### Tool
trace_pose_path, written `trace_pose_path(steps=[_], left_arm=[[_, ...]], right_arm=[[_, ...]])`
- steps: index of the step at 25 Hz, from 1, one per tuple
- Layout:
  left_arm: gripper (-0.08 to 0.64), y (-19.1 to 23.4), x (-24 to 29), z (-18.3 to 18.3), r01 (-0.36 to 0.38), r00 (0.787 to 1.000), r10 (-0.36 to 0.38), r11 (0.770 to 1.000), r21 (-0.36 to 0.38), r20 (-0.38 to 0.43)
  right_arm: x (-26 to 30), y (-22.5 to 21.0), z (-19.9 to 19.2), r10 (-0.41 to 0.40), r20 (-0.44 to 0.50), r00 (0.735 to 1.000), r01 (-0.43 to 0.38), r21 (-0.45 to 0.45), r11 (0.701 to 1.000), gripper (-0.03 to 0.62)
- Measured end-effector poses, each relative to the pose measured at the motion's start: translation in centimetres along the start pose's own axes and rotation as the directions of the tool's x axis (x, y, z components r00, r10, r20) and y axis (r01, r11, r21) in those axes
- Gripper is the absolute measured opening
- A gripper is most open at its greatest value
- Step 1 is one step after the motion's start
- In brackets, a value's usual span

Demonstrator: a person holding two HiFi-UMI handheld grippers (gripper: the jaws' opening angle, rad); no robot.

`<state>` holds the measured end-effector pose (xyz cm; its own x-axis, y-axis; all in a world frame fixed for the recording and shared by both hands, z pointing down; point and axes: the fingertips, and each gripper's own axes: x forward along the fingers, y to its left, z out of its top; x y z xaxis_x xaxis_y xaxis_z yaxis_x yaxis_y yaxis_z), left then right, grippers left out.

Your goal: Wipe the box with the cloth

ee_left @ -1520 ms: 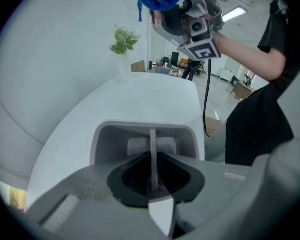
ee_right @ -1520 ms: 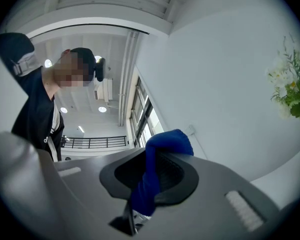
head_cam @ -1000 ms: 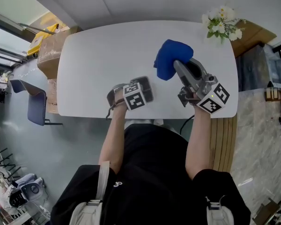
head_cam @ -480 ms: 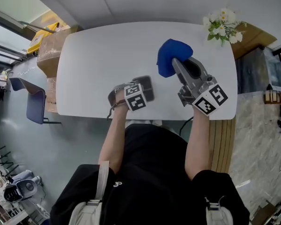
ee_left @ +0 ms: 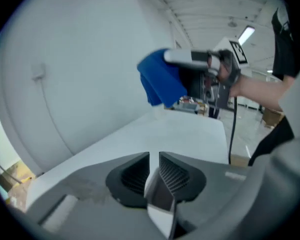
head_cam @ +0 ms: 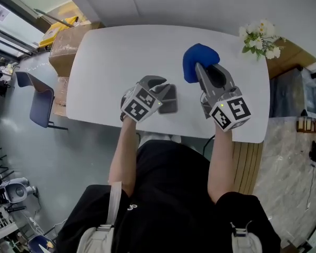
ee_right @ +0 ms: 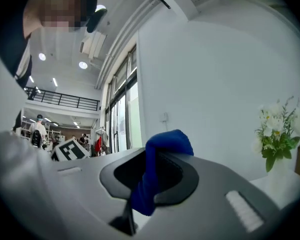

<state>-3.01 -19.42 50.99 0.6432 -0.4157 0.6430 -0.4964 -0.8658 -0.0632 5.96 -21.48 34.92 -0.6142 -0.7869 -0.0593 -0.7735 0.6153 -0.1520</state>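
right gripper view has the right gripper (ee_right: 151,160) with its jaws clamped on the blue cloth (ee_right: 166,143) — a fold is pinched between them, bunched up over the tips, and a tail hangs down in front. in the left gripper view the left gripper (ee_left: 154,158) has its jaws only a narrow slot apart, and they have just been opening. nothing is pressed between the ribbed pads (ee_left: 172,176), though a pale wedge shows low in the slot and what it is cannot be made out. the same view shows the cloth held up clear of the white table (head_cam: 110,62), with a gap of background under its lower edge. from the head view, the cloth is over the right half of the table, towards the far edge. the grey box (head_cam: 170,100) lies flat on the table close to the near edge, about midway along it, just beside the left gripper's jaws — whether they touch it cannot be told. a bunch of flowers (head_cam: 260,38) stands at the table's far right corner. a cardboard carton (head_cam: 68,49) and a chair (head_cam: 37,101) stand on the floor off the table's left end.
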Motion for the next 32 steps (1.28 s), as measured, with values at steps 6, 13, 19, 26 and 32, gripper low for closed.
trace_pose_path(steps=[6, 13, 19, 26, 32], left_arm=[[0.063, 3.2, -5.6, 7.5, -0.188, 0.927, 0.23, 0.969, -0.162, 0.297], [0.0, 5.0, -10.6, 11.6, -0.405, 0.76, 0.486, 0.873, -0.271, 0.431], [0.0, 4.9, -12.5, 13.2, -0.459, 0.647, 0.594, 0.804, -0.377, 0.478], [0.0, 4.6, -13.3, 14.2, -0.461, 0.612, 0.612, 0.791, -0.402, 0.502], [-0.002, 4.6, -13.7, 13.8, -0.451, 0.606, 0.619, 0.785, -0.425, 0.5]], right_arm=[[1.4, 1.3, 1.1, -0.038, 0.001, 0.999, 0.038, -0.076, 0.996, 0.049], [2.3, 2.2, 2.4, -0.111, 0.008, 0.994, 0.111, -0.096, 0.989, 0.05], [2.1, 3.0, 3.5, -0.115, 0.026, 0.993, 0.118, -0.127, 0.985, 0.049], [2.1, 3.7, 3.6, -0.108, 0.016, 0.994, 0.109, -0.151, 0.983, 0.048], [2.0, 4.3, 3.5, -0.103, 0.008, 0.995, 0.103, -0.16, 0.982, 0.048]])
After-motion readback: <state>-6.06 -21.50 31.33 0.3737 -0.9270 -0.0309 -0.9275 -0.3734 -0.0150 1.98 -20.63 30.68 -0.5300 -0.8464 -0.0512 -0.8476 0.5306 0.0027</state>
